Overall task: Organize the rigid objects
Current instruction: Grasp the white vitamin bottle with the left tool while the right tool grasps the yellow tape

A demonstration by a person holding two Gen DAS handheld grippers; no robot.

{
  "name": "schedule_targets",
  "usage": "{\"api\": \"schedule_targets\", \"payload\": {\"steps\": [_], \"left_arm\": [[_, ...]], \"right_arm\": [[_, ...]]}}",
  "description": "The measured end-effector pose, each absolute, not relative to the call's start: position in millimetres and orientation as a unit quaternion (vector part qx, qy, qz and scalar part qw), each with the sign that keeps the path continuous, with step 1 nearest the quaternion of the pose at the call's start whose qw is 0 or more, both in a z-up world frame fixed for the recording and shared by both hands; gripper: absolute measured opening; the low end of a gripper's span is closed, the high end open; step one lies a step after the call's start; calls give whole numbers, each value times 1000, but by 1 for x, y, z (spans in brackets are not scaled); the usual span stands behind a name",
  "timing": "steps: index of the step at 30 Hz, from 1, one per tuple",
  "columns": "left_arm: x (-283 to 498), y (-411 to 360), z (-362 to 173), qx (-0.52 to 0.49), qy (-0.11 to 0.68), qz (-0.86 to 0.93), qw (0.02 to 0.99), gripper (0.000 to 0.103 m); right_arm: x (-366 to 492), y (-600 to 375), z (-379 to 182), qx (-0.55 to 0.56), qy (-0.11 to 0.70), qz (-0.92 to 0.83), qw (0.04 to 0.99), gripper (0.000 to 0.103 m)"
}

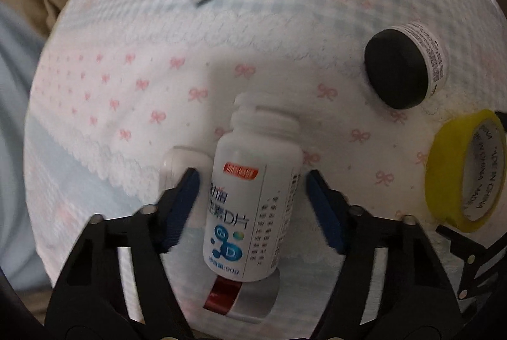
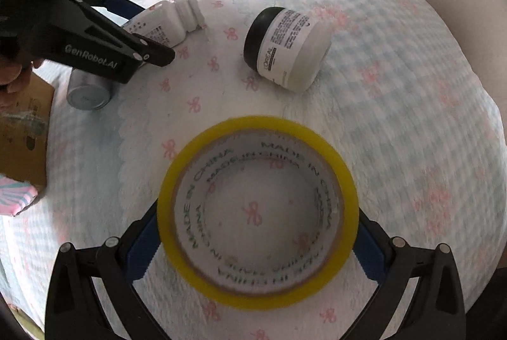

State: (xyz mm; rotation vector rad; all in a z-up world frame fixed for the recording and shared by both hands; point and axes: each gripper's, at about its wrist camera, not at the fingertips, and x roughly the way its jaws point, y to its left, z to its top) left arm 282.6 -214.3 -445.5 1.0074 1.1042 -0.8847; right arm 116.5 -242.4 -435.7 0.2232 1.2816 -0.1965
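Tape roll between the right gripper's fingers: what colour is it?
Yellow tape roll, with a printed white inner core; clearest in the right wrist view.

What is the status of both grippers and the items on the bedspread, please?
Left gripper straddling white bottle, pads not touching. Right gripper around yellow tape roll, grip unclear. Silver can lies beside the bottle.

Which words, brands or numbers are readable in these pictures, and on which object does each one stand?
"MADE IN CHINA", repeated: inner ring of the yellow tape roll.
"L'OREAL": label of the black-lidded jar; its small print is unreadable.
"GenRobot.AI": side of the left tool.
"D" in a blue circle: white bottle; its Chinese print is too blurred to read.
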Motion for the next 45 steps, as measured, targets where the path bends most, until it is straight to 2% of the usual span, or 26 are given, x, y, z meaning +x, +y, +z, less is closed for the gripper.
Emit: {"api": "schedule_targets", "payload": {"steps": [1,4,11,23,34,45], "left_arm": [[281,-216,-446,446,484,-391,644,50],[277,-218,-448,460,479,-388,639,49],[280,-218,-445,456,487,-393,633,49],[302,-207,-400,369,528,-361,674,47],[287,-171,-322,257,540,-311,738,47],[254,-74,-189,139,512,-216,820,47]], "right_arm": [[120,-242,-437,104,597,-91,790,103],[130,-242,-438,101,601,-97,787,99],[129,-243,-439,101,601,-87,788,98],[136,-263,-407,97,587,-89,799,98],[128,-269,-326,82,548,-70,829,98],[155,-229,-197,29,509,21,860,98]]}}
